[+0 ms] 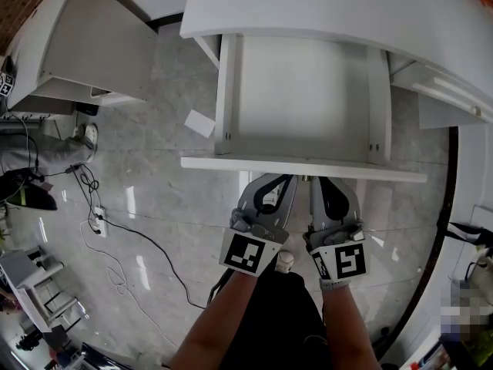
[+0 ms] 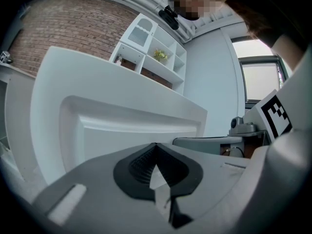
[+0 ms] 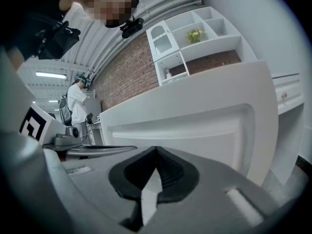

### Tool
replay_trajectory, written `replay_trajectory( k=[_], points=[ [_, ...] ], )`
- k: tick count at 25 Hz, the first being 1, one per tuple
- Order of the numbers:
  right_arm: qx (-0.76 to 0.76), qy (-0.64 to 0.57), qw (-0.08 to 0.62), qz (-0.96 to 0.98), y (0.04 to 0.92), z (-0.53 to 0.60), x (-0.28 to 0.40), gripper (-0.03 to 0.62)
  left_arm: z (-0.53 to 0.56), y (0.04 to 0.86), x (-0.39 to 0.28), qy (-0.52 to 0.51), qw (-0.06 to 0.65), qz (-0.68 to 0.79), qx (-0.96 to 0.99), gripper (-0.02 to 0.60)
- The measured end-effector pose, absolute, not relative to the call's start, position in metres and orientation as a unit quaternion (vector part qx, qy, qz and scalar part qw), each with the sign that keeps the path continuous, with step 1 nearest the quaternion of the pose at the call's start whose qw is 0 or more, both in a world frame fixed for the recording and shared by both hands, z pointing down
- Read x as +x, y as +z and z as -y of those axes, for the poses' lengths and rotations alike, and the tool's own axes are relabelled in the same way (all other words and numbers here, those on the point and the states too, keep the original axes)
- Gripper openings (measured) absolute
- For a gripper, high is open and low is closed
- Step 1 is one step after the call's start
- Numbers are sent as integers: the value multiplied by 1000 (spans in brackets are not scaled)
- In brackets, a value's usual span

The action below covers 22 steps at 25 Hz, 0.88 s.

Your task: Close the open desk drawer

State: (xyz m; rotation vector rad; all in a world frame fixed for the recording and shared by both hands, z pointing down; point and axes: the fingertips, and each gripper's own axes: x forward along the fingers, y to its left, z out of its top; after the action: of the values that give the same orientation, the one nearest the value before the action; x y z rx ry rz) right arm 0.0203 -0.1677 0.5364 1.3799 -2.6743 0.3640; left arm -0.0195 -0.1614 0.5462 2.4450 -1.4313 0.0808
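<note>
1. Head view: the drawer [image 1: 300, 91] is pulled out open at centre frame. The left gripper [image 1: 271, 185] and right gripper [image 1: 330, 185] sit just below its front.
2. Only the gripper views show both jaws clenched on nothing, plus a wall shelf [image 2: 156, 52] up top.

I count two of my own tools: one left hand-held gripper [image 1: 269, 179] and one right hand-held gripper [image 1: 333, 182], with one marker cube [image 1: 250, 254] on each, so two cubes. There is one open drawer [image 1: 300, 99] with two side walls, under one white bench [image 1: 347, 10]. On the floor [image 1: 154, 183] lie one slip of white paper [image 1: 199, 122] and one white socket block [image 1: 98, 223]; I cannot count the black cables. One wall shelf [image 2: 155, 52] holds one small plant [image 2: 161, 55]. One window [image 2: 258, 79]. One person [image 3: 77, 99] stands far off.
</note>
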Motion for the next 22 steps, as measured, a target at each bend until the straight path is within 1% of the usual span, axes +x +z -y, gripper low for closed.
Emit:
replay_trajectory(
  k=[22],
  points=[
    [460, 152, 46, 874, 536, 229, 13, -2, 223, 545, -27, 36, 171, 506, 845, 2]
  ],
)
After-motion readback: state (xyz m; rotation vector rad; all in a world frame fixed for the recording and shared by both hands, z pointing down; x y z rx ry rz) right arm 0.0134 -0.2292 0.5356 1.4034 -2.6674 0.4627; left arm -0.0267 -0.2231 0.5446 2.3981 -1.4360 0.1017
